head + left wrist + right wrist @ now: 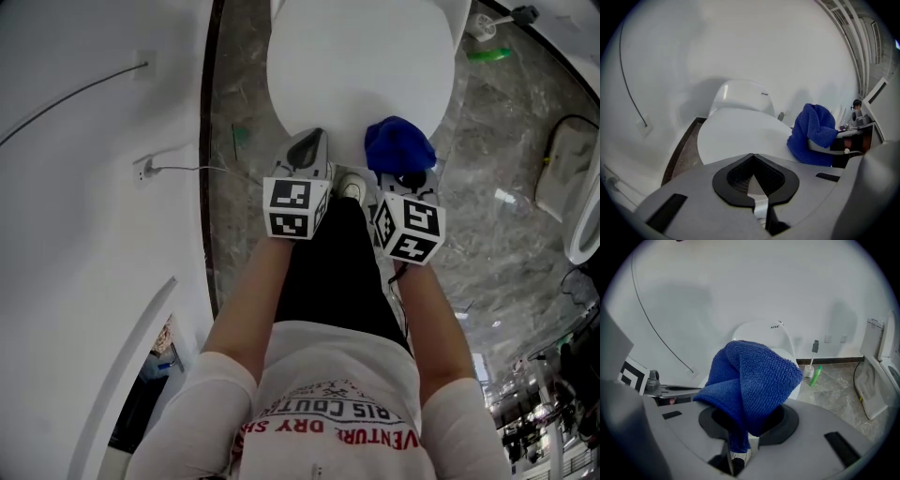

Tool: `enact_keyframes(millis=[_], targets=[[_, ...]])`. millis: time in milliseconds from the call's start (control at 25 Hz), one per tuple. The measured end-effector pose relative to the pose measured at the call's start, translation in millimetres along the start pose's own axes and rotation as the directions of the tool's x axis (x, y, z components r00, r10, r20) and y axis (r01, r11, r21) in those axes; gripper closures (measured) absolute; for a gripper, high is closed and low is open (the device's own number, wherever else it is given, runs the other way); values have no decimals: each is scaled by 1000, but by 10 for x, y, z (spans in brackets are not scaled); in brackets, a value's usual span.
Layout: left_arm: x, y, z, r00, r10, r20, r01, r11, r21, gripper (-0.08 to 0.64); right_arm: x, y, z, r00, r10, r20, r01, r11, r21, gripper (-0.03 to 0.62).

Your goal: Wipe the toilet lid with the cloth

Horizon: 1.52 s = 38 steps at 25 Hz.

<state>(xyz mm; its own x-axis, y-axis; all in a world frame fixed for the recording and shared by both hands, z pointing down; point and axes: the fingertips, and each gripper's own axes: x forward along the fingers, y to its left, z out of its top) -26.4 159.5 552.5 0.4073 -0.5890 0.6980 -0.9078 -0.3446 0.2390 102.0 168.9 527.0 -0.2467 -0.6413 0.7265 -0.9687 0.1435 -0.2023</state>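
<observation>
Closest to me is the person's white shirt (pixel 328 394), and past it both arms reach down toward the closed toilet lid (pixel 356 66). The right gripper (pixel 403 176) is clamped on a blue cloth (pixel 398 145), with one bunched fold pinched between its jaws. The rest of the cloth stands up out of them and flops forward. The left gripper (pixel 312 139) has its jaws together with nothing in them, and it hangs just beside the right one over the lid's near edge. The cloth sits at the front right rim of the lid. I can't tell whether it touches the surface. I'd say the cloth has been brought to the lid and no stroke is under way. Next it should be pressed down flat and swept across the lid. The cloth's long axis runs along the jaws, its free end pointing toward the tank (pixel 740 96).
</observation>
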Motion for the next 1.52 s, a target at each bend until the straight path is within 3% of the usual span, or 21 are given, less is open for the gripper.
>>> enact_keyframes(millis=[280, 600, 840, 1000, 1200, 1520], targets=[[239, 60, -359, 999, 13, -48, -14, 1000, -14, 554, 223, -80, -348, 999, 23, -41, -23, 1000, -1, 505], [511, 159, -638, 994, -28, -107, 25, 999, -26, 554, 488, -133, -635, 997, 33, -65, -32, 999, 17, 505], [586, 177, -704, 998, -31, -52, 31, 999, 12, 554, 604, -167, -749, 997, 32, -68, -30, 999, 19, 505], [595, 169, -712, 998, -32, -46, 31, 999, -5, 554, 600, -176, -761, 997, 31, -64, -31, 999, 9, 505], [469, 103, -544, 997, -25, -76, 25, 1000, 5, 554, 489, -163, -608, 993, 84, -80, -83, 996, 11, 505], [170, 125, 335, 998, -23, 57, 22, 1000, 16, 554, 413, -177, 217, 987, 161, -26, -159, 986, 51, 505]])
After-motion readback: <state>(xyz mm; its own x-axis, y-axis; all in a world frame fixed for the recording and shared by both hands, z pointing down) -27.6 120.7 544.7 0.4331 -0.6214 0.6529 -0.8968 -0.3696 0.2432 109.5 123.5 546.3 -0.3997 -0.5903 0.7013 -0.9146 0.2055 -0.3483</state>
